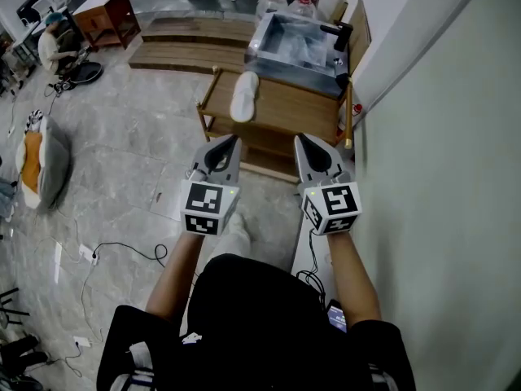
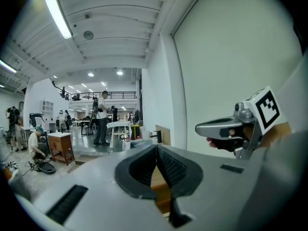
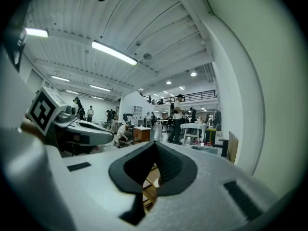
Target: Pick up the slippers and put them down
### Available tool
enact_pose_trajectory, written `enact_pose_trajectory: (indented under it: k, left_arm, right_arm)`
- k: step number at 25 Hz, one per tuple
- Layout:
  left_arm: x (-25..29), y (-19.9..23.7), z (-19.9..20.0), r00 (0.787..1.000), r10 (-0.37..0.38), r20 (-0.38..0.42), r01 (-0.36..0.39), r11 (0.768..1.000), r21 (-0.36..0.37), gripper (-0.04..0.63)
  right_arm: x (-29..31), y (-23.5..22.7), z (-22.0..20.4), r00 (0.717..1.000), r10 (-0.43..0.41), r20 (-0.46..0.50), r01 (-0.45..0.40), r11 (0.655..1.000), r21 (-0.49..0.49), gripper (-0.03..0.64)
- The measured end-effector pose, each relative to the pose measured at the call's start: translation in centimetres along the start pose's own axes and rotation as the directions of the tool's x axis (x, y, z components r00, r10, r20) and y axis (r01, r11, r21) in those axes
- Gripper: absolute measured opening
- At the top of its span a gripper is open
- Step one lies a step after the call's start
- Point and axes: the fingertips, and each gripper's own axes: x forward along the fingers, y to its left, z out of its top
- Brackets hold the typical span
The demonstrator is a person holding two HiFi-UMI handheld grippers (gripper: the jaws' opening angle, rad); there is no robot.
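Observation:
A white slipper (image 1: 244,96) lies on the top of a low wooden rack (image 1: 285,108) straight ahead in the head view. My left gripper (image 1: 234,140) and right gripper (image 1: 299,138) are held side by side, short of the rack's near edge and above the floor. Both point toward the rack. The jaws of each are shut with nothing between them. In the left gripper view, the left gripper (image 2: 156,149) has its pads together, and the right gripper (image 2: 226,128) shows at the right. The right gripper view shows the right gripper (image 3: 155,146) with its pads together too, wood visible below.
A pale wall (image 1: 440,137) runs close along the right. A metal bin (image 1: 299,43) stands behind the rack, with water bottles (image 1: 285,5) beyond. Cables (image 1: 122,251) and a cushion (image 1: 41,165) lie on the floor at the left. A white shoe (image 1: 236,225) shows below the grippers.

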Motion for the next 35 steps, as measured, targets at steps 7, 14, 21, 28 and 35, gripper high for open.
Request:
enact_pose_trajectory:
  k: [7, 14, 21, 28, 35]
  left_arm:
    - [5.4, 4.9, 1.0, 1.0, -0.025, -0.011, 0.024, 1.0, -0.01, 0.005]
    - [9.8, 10.2, 1.5, 0.999, -0.046, -0.018, 0.046, 0.998, -0.041, 0.005]
    - [12.3, 14.2, -0.1, 0.998, -0.064, -0.027, 0.061, 0.994, -0.092, 0.005]
    - [14.2, 15.9, -1.9, 0.996, -0.07, -0.054, 0.063, 0.99, -0.126, 0.005]
    - [17.2, 15.9, -3.2, 0.992, -0.092, -0.085, 0.081, 0.989, -0.126, 0.005]
  right_arm:
    - [6.9, -1.9, 0.6, 0.999, -0.014, -0.04, 0.014, 1.0, 0.003, -0.011]
    - [13.2, -3.1, 1.0, 0.996, -0.03, -0.079, 0.032, 0.999, 0.02, -0.011]
    - [18.5, -2.9, 0.3, 0.996, -0.009, -0.091, 0.012, 0.999, 0.038, -0.011]
    - [21.3, -2.7, -1.0, 0.993, -0.01, -0.122, 0.006, 0.999, -0.033, -0.011]
    - [23.1, -4.8, -2.3, 0.989, -0.025, -0.148, 0.022, 1.0, -0.02, -0.011]
